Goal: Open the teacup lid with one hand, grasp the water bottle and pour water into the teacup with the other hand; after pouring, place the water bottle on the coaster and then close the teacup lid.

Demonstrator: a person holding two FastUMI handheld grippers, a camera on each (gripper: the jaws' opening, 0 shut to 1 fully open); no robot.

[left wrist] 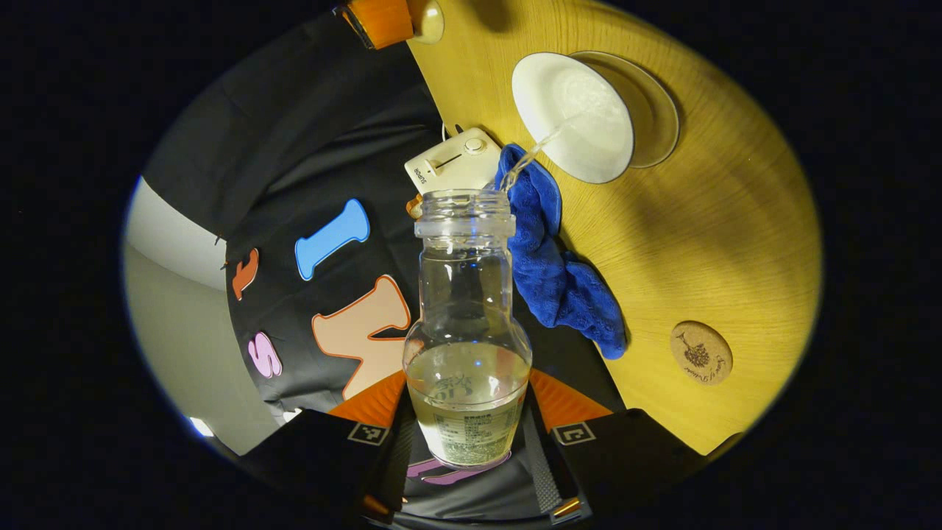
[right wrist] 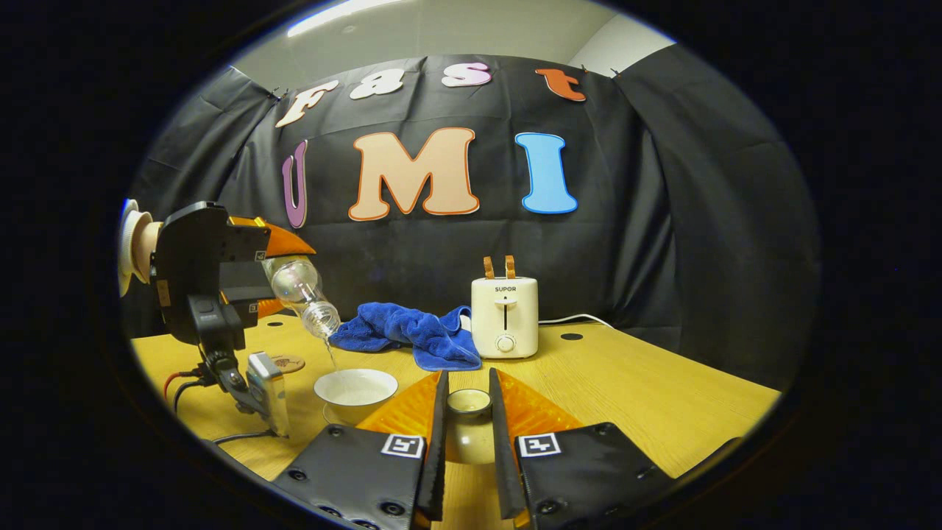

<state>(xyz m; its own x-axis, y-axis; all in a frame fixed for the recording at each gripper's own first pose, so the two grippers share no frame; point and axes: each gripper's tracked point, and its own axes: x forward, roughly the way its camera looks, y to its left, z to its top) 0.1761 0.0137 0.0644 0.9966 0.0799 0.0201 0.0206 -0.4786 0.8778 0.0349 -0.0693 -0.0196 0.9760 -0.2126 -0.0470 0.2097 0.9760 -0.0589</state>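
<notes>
My left gripper (left wrist: 467, 406) is shut on a clear water bottle (left wrist: 468, 309), tilted with its open neck toward the white teacup (left wrist: 572, 116) on its saucer (left wrist: 659, 110). A thin stream of water runs from the neck into the cup. The right gripper view shows that bottle (right wrist: 302, 291) slanting down over the teacup (right wrist: 355, 389), held by the left gripper (right wrist: 283, 272). My right gripper (right wrist: 469, 397) is shut on the pale teacup lid (right wrist: 469, 414), held just above the table to the right of the cup. A round cork coaster (left wrist: 700, 352) lies bare on the wooden table (left wrist: 721, 221).
A blue cloth (right wrist: 412, 331) lies crumpled behind the cup, beside a cream toaster (right wrist: 505, 316) with its cord trailing right. A hand (right wrist: 140, 246) holds the left gripper, with cables (right wrist: 184, 386) hanging from it onto the table. The coaster (right wrist: 287, 362) sits left of the cup.
</notes>
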